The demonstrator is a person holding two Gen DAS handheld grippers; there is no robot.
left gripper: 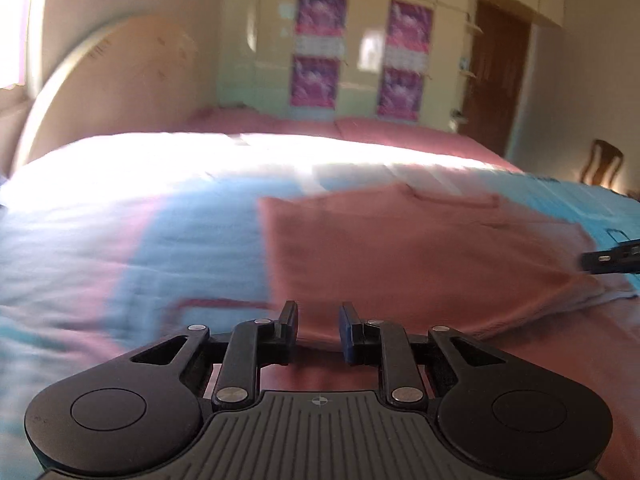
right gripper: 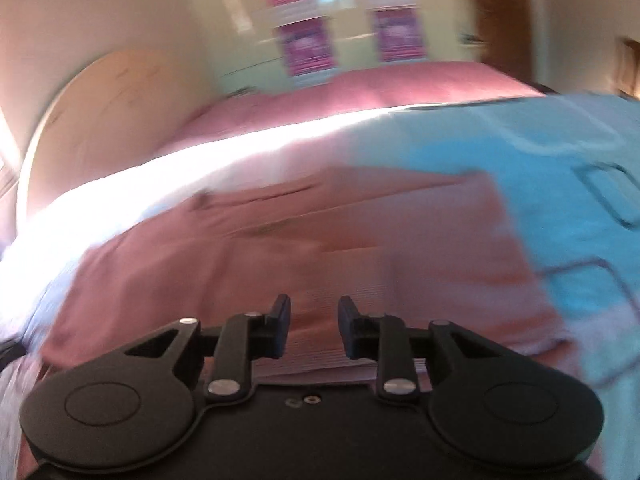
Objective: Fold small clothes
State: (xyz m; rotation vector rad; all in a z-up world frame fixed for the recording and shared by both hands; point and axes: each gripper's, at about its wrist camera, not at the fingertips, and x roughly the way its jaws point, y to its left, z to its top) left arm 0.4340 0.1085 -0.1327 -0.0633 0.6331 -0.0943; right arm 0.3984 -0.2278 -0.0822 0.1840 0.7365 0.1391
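Your left gripper [left gripper: 318, 322]: matt black plastic, bright metal rivets, ribbed grey body at frame bottom. Your right gripper [right gripper: 314, 320]: same matt plastic. Pink garment [left gripper: 420, 248], frame centre: soft matt cloth. Bedspread [left gripper: 100, 240]: cloth, creased. Wardrobe [left gripper: 368, 40], top: glossy panels. Chair [left gripper: 602, 162], right edge: wood.

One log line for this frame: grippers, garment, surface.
left gripper: open, empty | right gripper: open, empty | pink garment: flat on bedspread, partly folded

A garment [left gripper: 420, 264] is laid flat on the bed [left gripper: 120, 240]. Pillows [left gripper: 360, 128] are set behind it, a headboard [left gripper: 120, 88] to the left, a wardrobe [left gripper: 360, 40] beyond.
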